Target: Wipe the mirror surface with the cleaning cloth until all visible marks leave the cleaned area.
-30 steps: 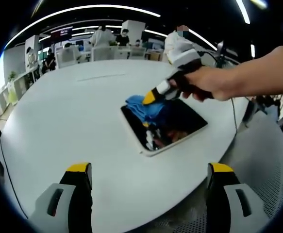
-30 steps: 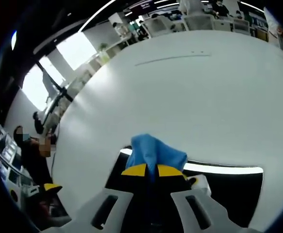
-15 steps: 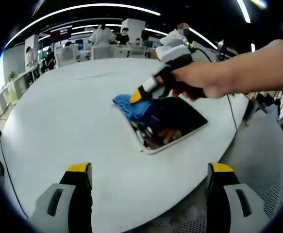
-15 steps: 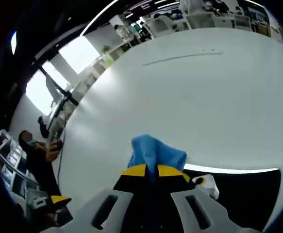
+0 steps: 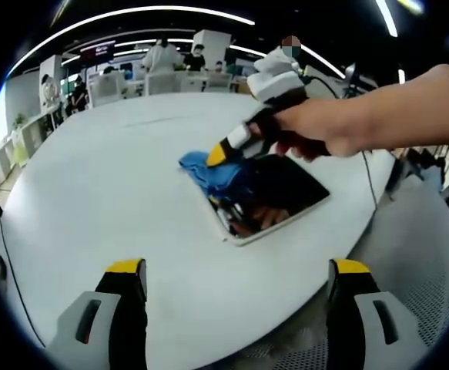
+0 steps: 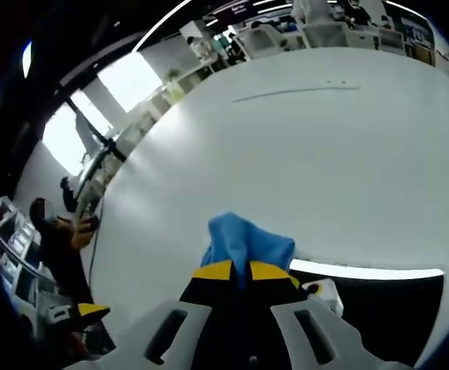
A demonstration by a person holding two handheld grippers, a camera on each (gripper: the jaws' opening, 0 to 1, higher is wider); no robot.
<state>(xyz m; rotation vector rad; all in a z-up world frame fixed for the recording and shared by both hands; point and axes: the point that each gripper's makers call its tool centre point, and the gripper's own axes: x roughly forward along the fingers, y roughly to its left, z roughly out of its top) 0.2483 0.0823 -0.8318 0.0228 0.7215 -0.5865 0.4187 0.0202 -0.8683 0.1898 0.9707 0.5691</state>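
A rectangular mirror (image 5: 274, 193) with a white frame lies flat on the white round table (image 5: 108, 185), near its right edge. A hand holds my right gripper (image 5: 218, 154), shut on a blue cleaning cloth (image 5: 209, 171) that presses on the mirror's far left corner. In the right gripper view the cloth (image 6: 247, 243) bunches out between the yellow-tipped jaws of the right gripper (image 6: 241, 270), with the dark mirror (image 6: 378, 308) to the right. My left gripper (image 5: 236, 266) hovers open over the near table edge, well short of the mirror, holding nothing.
The table stretches wide and bare to the left and far side. A mesh floor (image 5: 417, 254) lies beyond the table's right edge. Desks, chairs and several people (image 5: 162, 58) fill the background. A cable (image 5: 366, 173) runs off the table at the right.
The right gripper has slid the cloth from the mirror's middle-left toward its far left corner, then held there. My left gripper has stayed put.
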